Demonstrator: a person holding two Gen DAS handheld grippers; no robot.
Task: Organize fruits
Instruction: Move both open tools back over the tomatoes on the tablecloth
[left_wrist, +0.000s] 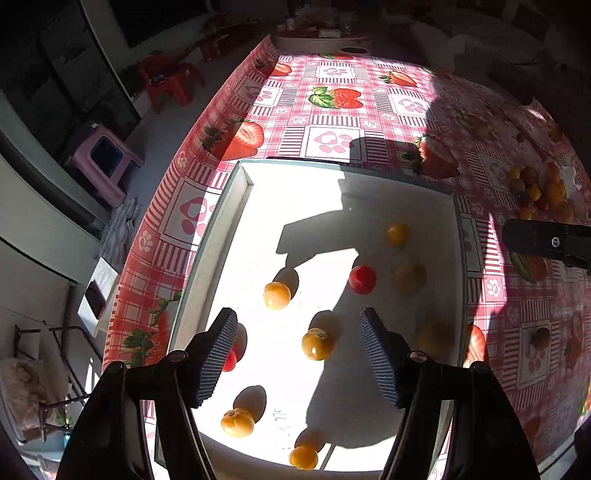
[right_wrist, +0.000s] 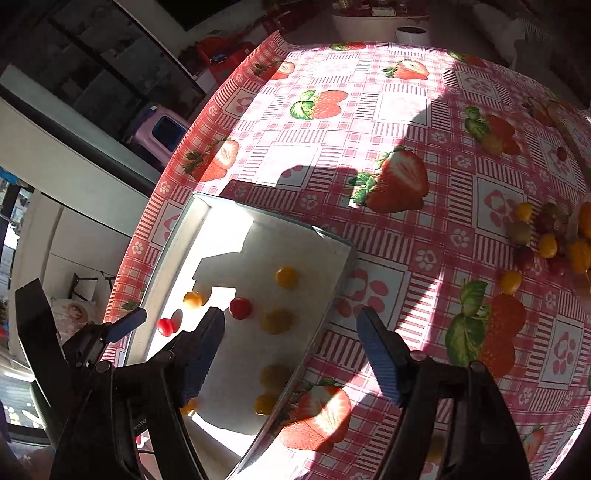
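Observation:
A white shallow tray (left_wrist: 236, 206) lies on a strawberry-print tablecloth and holds several small yellow and red fruits. My left gripper (left_wrist: 299, 354) is open and empty, hovering over the tray; a yellow fruit (left_wrist: 317, 344) lies below, between its fingers. A red fruit (left_wrist: 362, 279) sits further in. My right gripper (right_wrist: 290, 354) is open and empty above the tray's right rim (right_wrist: 332, 291). A pile of loose yellow and red fruits (right_wrist: 546, 240) lies on the cloth at the far right; it also shows in the left wrist view (left_wrist: 535, 192).
The right gripper's finger (left_wrist: 546, 242) shows at the right edge of the left wrist view. The table's left edge (left_wrist: 155, 236) drops to the floor, where a purple stool (left_wrist: 103, 162) and a red chair (left_wrist: 170, 79) stand. A white planter (right_wrist: 373, 26) stands beyond the far end.

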